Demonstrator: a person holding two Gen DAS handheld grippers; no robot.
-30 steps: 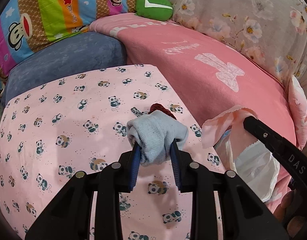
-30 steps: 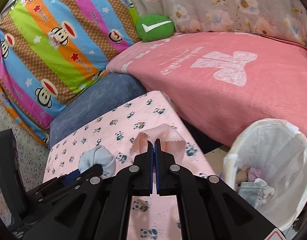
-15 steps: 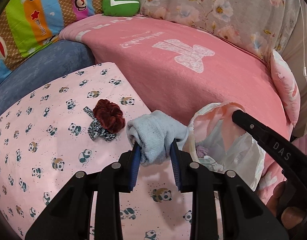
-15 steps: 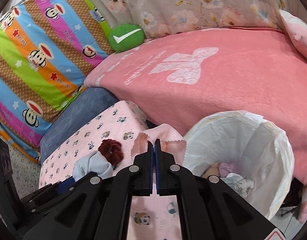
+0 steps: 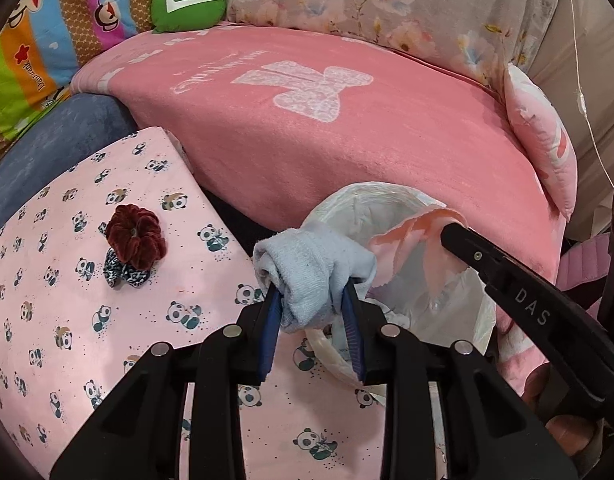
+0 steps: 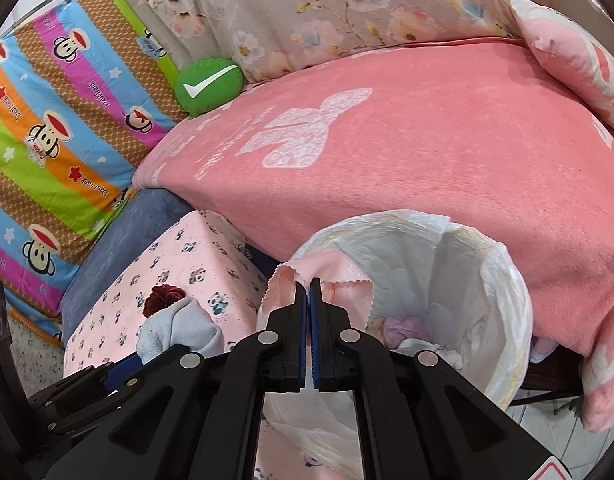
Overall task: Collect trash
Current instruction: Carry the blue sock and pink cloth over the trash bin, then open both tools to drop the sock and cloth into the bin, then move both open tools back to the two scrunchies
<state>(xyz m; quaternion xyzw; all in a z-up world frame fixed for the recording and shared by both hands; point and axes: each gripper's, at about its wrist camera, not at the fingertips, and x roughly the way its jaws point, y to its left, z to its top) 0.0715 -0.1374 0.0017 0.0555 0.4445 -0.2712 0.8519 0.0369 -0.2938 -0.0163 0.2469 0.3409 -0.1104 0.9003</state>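
My left gripper [image 5: 311, 290] is shut on a rolled light-blue sock [image 5: 313, 270], held at the near rim of the white-lined trash bin [image 5: 391, 204]. The same sock [image 6: 179, 330] shows at the lower left of the right wrist view. My right gripper [image 6: 309, 284] is shut on a thin pink cloth scrap [image 6: 327, 272], held over the bin's left rim [image 6: 503, 260]. That pink scrap [image 5: 411, 240] hangs over the bin's mouth in the left wrist view. Several bits of trash [image 6: 403, 330] lie at the bin's bottom.
A dark red scrunchie [image 5: 137, 236] and a black-and-white patterned one [image 5: 125, 272] lie on the panda-print surface [image 5: 67, 280]. A pink blanketed sofa [image 5: 327, 132] rises behind the bin. A green round cushion [image 5: 189, 4] and striped monkey-print bedding [image 6: 59, 128] stand at the back left.
Both grippers have swung right from over the panda-print surface to the bin, each keeping its cloth. The scrunchies have come out from behind the sock and slid left in view.
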